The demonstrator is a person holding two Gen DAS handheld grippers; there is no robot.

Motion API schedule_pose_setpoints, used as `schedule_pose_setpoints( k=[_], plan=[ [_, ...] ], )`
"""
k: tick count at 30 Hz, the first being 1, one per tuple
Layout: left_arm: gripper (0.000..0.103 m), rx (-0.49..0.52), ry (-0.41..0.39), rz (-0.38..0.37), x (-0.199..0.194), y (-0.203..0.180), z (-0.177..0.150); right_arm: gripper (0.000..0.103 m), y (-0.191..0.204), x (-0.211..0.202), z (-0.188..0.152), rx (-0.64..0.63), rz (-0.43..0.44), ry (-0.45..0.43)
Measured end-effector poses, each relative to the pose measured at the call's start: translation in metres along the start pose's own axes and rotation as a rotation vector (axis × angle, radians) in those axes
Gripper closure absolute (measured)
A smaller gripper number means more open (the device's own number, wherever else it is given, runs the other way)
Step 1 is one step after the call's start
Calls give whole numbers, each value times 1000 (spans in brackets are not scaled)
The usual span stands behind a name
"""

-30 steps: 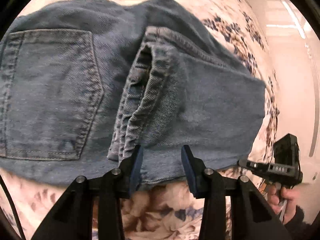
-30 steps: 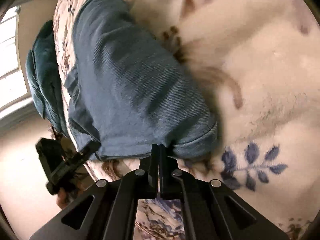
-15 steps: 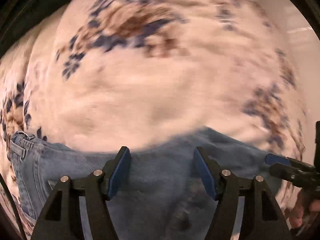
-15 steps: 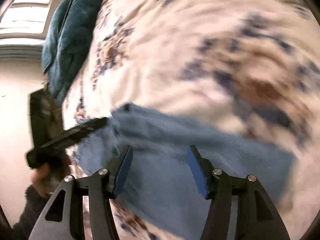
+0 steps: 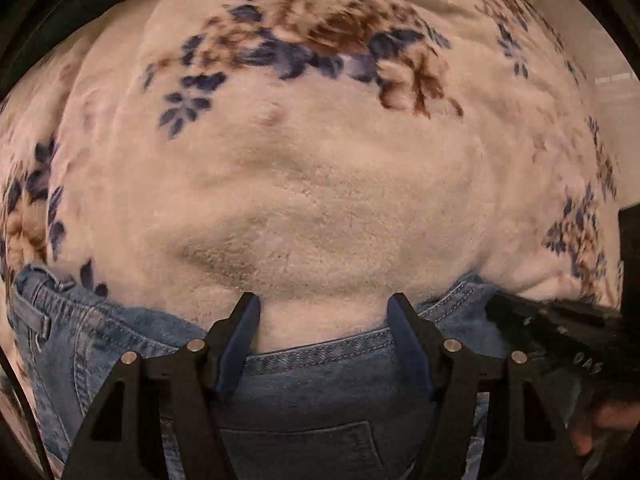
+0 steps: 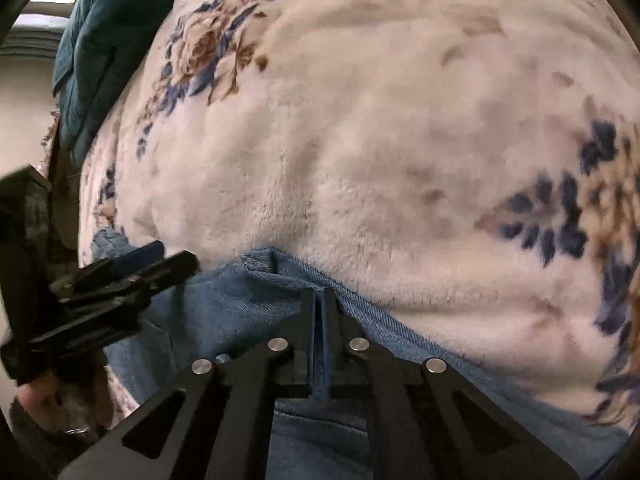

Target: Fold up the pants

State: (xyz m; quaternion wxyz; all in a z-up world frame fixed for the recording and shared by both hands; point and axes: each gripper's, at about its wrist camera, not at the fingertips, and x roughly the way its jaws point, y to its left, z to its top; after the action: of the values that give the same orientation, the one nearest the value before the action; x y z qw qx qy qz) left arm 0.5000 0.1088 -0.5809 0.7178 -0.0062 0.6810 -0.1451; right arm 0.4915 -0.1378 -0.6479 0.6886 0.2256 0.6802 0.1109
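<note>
In the left wrist view, the pants (image 5: 320, 400), blue denim, lie along the bottom of the picture on a cream floral blanket (image 5: 320, 184) with blue and brown flower prints. At the far left the waistband end shows a belt loop (image 5: 38, 324) and some stitching. The left tongs (image 5: 324, 336) stand apart over the stitched denim edge, blue pads facing each other, with blanket and the hem-like edge visible in the gap; the pads press on nothing. Below them a back pocket (image 5: 296, 452) shows on the denim. At the right edge the right tongs (image 5: 496, 304) reach in at the corner of the denim, with the person's hand (image 5: 600, 428) under them.

In the right wrist view, a dark teal cloth (image 6: 100, 40) lies at the upper left beside the blanket (image 6: 380, 120). Lower left, the left tongs (image 6: 160, 260) reach in over the denim, a hand (image 6: 36, 396) behind them. In the middle, the pants (image 6: 248, 304) spread along the bottom, their edge bunched into a small fold. The right tongs (image 6: 319, 304) are together, clamped on that denim edge, with a strip of fabric showing between the fingers. To the right, the blanket carries a blue-leaved flower print (image 6: 560, 216)
</note>
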Motion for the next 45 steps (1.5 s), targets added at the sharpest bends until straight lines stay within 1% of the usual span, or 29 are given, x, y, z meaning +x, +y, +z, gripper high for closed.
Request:
schedule_pose_setpoints(
  k=[2, 3, 4, 6, 7, 8, 9, 10, 11, 13, 15, 16, 18, 22, 24, 25, 28, 29, 30, 32, 33, 35, 37, 38, 39, 42, 43, 44, 45],
  plan=[
    [39, -60, -53, -26, -25, 14, -8, 96, 1, -13, 0, 24, 19, 3],
    [39, -94, -92, -42, -41, 23, -14, 84, 2, -20, -3, 36, 16, 1],
    [39, -135, -136, -54, -59, 34, -24, 56, 3, -32, -10, 54, 6, -15],
    [38, -253, -225, -72, -95, 66, -59, 29, 6, -58, -32, 82, 10, -85],
    [32, -312, -247, -74, -107, 81, -77, 29, 7, -70, -47, 94, 8, -121],
    [25, -393, -266, -68, -117, 100, -99, 29, 9, -77, -63, 109, -44, -140],
    [23, -487, -276, -60, -123, 119, -125, 29, 10, -82, -78, 124, -105, -147],
    [23, -565, -277, -60, -124, 133, -146, 28, 9, -85, -97, 146, -204, -154],
    [23, -643, -264, -72, -121, 149, -169, 27, 10, -86, -110, 158, -252, -160],
    [23, -787, -221, -116, -110, 175, -208, 20, 14, -85, -138, 176, -345, -171],
    [23, -896, -178, -170, -89, 194, -236, 19, 18, -79, -161, 196, -427, -164],
    [23, -926, -178, -194, -84, 198, -242, 18, 18, -76, -173, 213, -442, -159],
    [23, -995, -193, -290, -70, 204, -250, 15, 16, -71, -187, 233, -455, -147],
    [23, -1040, -287, -428, -57, 215, -239, 15, 6, -65, -208, 301, -433, -135],
    [19, -1051, -287, -446, -47, 220, -225, 15, 4, -65, -214, 311, -430, -138],
    [14, -1057, -291, -456, -42, 222, -220, 15, 4, -65, -216, 308, -428, -137],
    [13, -1110, -289, -442, -36, 227, -215, 15, 11, -59, -218, 295, -424, -140],
    [23, -1107, -313, -423, -43, 225, -214, 15, 20, -55, -216, 291, -423, -144],
    [31, -1070, -366, -391, -60, 216, -214, 15, 22, -53, -214, 287, -421, -148],
    [32, -929, -444, -341, -87, 194, -204, 15, 24, -52, -214, 276, -421, -144],
    [32, -854, -450, -300, -93, 184, -198, 15, 26, -51, -214, 278, -420, -139],
    [32, -788, -428, -239, -87, 177, -191, 15, 24, -49, -215, 292, -411, -135],
    [30, -819, -360, -247, -66, 189, -190, 15, 21, -49, -217, 308, -400, -135],
    [30, -868, -314, -284, -50, 203, -191, 15, 19, -49, -218, 318, -387, -133],
    [30, -909, -298, -347, -38, 213, -195, 15, 16, -46, -220, 326, -378, -136],
    [30, -997, -318, -470, -29, 230, -208, 15, 2, -49, -223, 348, -344, -146],
    [39, -991, -326, -466, -31, 229, -208, 15, -1, -50, -225, 353, -336, -144],
    [59, -961, -343, -454, -36, 228, -211, 15, -4, -51, -227, 355, -327, -145],
    [67, -901, -367, -405, -45, 221, -210, 15, -6, -51, -226, 353, -323, -146]
  ],
)
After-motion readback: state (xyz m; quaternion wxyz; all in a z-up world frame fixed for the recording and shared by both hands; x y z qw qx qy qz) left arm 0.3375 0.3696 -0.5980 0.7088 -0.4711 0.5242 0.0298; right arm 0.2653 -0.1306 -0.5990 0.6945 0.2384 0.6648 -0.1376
